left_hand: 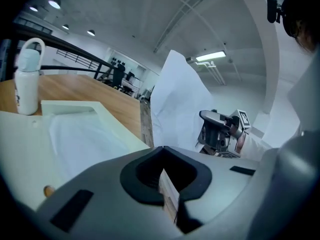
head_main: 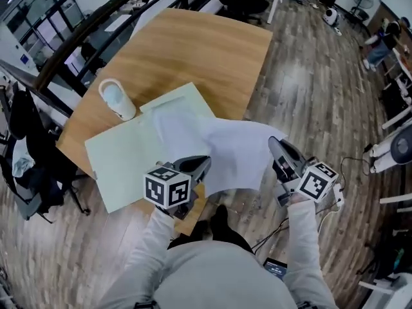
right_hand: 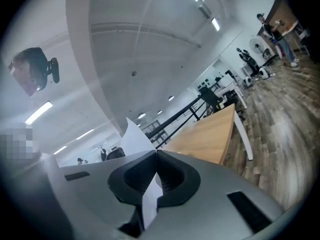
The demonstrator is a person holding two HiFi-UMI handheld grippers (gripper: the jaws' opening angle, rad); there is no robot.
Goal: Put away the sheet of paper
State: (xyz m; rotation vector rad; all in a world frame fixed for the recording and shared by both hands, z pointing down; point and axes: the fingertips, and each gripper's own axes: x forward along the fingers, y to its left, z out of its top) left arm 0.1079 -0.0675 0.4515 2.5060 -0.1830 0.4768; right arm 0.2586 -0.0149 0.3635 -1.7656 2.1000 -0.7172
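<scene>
Surroundings: wooden table with a pale green folder lying open on its near end. A white bottle stands upright just beyond the folder's far edge. Dark railing runs past the table's far left side; plank floor to the right, cables on it near the person's feet.

Sheet of paper: lifted off the table and stretched between both grippers. Its left part hangs over the folder, its right part over the floor past the table edge.

Left gripper: jaws together, pinching the sheet's near edge (seen edge-on in the left gripper view). Right gripper: jaws together on the sheet's right edge, white paper standing up between them.

Nothing lies between sheet and folder.

Unclear: pale layer inside the folder, sleeve or second sheet, cannot tell. Folder's near corner is hidden behind the left gripper's marker cube.
</scene>
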